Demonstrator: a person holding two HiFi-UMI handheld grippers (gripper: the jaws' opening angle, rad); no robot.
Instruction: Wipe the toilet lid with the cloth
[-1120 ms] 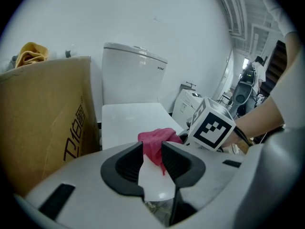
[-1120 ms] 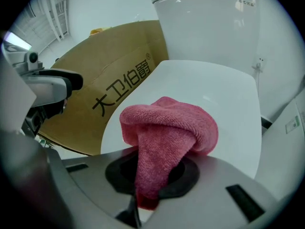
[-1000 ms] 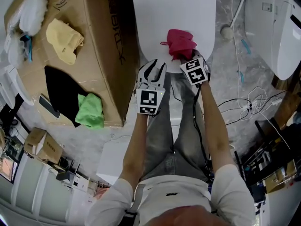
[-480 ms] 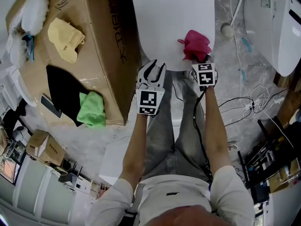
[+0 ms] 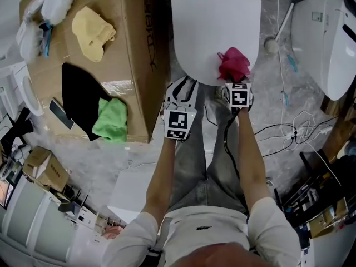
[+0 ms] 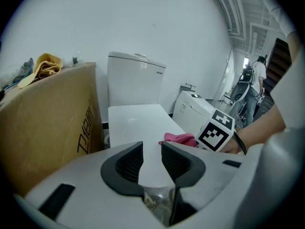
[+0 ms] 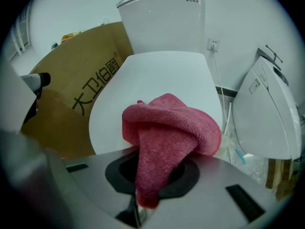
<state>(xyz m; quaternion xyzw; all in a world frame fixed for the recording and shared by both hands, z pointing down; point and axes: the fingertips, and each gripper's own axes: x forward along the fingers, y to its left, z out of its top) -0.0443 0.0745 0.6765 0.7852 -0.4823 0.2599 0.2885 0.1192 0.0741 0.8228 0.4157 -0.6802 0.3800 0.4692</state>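
The white toilet lid [image 5: 208,32] lies closed ahead of me. My right gripper [image 5: 236,78] is shut on a pink cloth [image 5: 233,63], which rests bunched on the lid's front right part. In the right gripper view the pink cloth [image 7: 167,132] hangs down between the jaws of the right gripper [image 7: 152,168] and hides them, with the lid [image 7: 162,75] behind it. My left gripper [image 5: 183,85] hovers at the lid's front left edge; the left gripper [image 6: 151,149] holds nothing, and its jaws stand a little apart with the lid [image 6: 138,123] showing through the gap.
A large cardboard box [image 5: 136,43] stands left of the toilet, with a yellow cloth [image 5: 94,32], a black cloth [image 5: 80,99] and a green cloth [image 5: 111,120] on it. To the right are a toilet brush [image 5: 271,44], a second white toilet unit [image 5: 328,38] and cables [image 5: 295,127].
My right gripper has dragged the pink cloth to the right across the lid and nearer its front edge. The left gripper has stayed at the front left edge.
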